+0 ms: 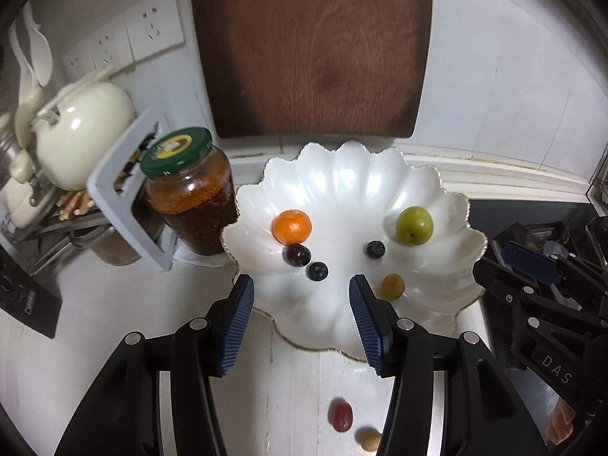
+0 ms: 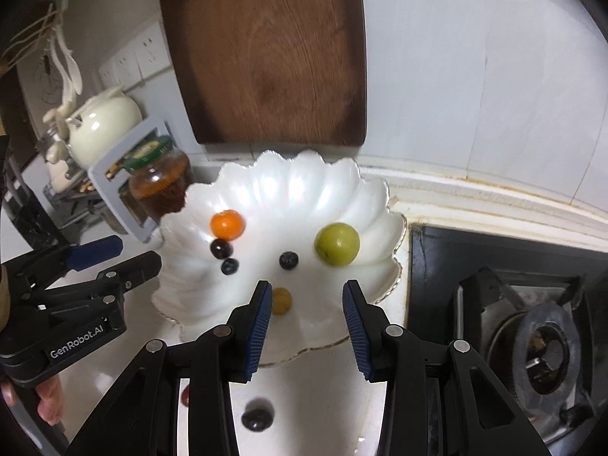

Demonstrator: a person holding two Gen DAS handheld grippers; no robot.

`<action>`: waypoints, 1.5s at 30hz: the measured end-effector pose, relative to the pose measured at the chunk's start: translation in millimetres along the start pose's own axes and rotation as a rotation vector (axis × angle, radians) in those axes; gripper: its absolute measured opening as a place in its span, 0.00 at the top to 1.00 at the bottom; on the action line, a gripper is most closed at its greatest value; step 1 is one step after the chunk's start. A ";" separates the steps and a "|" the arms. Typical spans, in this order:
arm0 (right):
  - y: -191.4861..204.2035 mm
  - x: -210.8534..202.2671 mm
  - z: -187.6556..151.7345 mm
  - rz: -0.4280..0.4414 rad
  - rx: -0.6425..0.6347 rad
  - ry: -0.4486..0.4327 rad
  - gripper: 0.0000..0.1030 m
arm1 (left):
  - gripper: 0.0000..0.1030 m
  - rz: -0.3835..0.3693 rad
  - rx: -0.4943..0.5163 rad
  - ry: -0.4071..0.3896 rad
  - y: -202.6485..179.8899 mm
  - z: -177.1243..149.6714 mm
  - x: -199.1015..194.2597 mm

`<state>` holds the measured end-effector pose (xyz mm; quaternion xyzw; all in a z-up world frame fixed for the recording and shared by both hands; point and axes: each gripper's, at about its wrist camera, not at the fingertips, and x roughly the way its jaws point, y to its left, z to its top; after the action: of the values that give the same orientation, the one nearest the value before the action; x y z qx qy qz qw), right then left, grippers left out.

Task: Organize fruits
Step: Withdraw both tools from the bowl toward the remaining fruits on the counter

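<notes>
Two hand-held grippers above a scalloped white dish [image 1: 342,186] on a pale counter, wall and upright wooden board [image 1: 311,49] behind; left gripper [image 1: 302,323] released, jaws apart with nothing between the pads; right gripper [image 2: 307,323] likewise released and empty, poised over the dish's near rim. Within the dish, read as a clock face in the left wrist view: orange citrus [image 1: 292,226] at about 9 o'clock, with a dark grape [image 1: 298,255] touching it below; a blueberry [image 1: 317,271] just beside the grape at about 7 o'clock; a second blueberry [image 1: 375,249] near centre; a green plum [image 1: 414,225] at 3 o'clock; a small yellow fruit [image 1: 392,287] at 5 o'clock, just beside the left gripper's right pad. Outside the dish, at 6 o'clock on the counter: a red fruit [image 1: 341,414], a tan fruit [image 1: 368,439] and, in the right wrist view, a dark fruit [image 2: 257,418]. Judged step: fetching the remaining loose fruit. Sound practice: descend with jaws straddling one fruit; close gently, since small round fruit rolls and bruises; lift clear of the raised rim before release; keep the two grippers well apart. A jar [image 1: 192,193] stands at the dish's 9 o'clock edge, to be avoided.
</notes>
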<state>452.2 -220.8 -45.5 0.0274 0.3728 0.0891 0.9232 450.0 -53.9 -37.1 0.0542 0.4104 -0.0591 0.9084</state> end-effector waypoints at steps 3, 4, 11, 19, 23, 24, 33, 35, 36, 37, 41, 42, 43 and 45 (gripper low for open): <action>3.2 -16.1 -1.7 -0.002 -0.010 -0.035 0.61 | 0.50 -0.005 0.001 -0.022 -0.4 -3.3 -16.0; 4.0 -22.5 -2.6 0.002 -0.010 -0.047 0.61 | 0.50 -0.007 0.000 -0.028 -0.4 -4.3 -20.4; 10.0 -55.3 -11.3 0.008 -0.019 -0.107 0.61 | 0.50 -0.011 -0.001 -0.089 -1.3 -14.8 -57.6; 21.1 -85.9 -29.9 0.036 -0.040 -0.146 0.61 | 0.50 -0.015 0.007 -0.154 -3.5 -35.7 -94.6; 23.9 -98.3 -39.7 0.049 -0.044 -0.158 0.61 | 0.50 -0.004 0.012 -0.177 -5.9 -46.8 -110.4; 24.8 -101.6 -42.6 0.054 -0.045 -0.162 0.61 | 0.50 -0.005 0.013 -0.182 -6.7 -50.1 -114.4; 31.8 -125.1 -65.9 0.073 -0.058 -0.180 0.61 | 0.50 -0.031 0.000 -0.194 -12.0 -76.0 -137.0; 33.0 -130.5 -70.9 0.079 -0.064 -0.183 0.61 | 0.50 -0.041 -0.004 -0.197 -13.3 -81.6 -142.0; 33.6 -133.5 -73.8 0.083 -0.066 -0.186 0.61 | 0.50 -0.046 -0.006 -0.200 -14.4 -84.8 -144.6; 34.2 -135.7 -76.4 0.086 -0.067 -0.189 0.61 | 0.50 -0.051 -0.008 -0.200 -15.0 -87.3 -146.5; 35.4 -143.3 -85.9 0.098 -0.072 -0.190 0.61 | 0.50 -0.060 -0.015 -0.193 -17.8 -98.7 -152.4; 35.8 -144.5 -88.0 0.100 -0.074 -0.189 0.61 | 0.50 -0.058 -0.017 -0.192 -19.0 -102.1 -153.9; 36.0 -146.3 -91.0 0.102 -0.076 -0.189 0.61 | 0.50 -0.061 -0.020 -0.188 -19.1 -104.4 -154.8; 36.6 -148.8 -94.7 0.106 -0.079 -0.190 0.61 | 0.50 -0.073 -0.029 -0.179 -20.3 -110.0 -156.4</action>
<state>276.2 -213.9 -7.7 0.0190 0.2779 0.1492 0.9488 263.0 -47.9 7.2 0.0208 0.3300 -0.0908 0.9394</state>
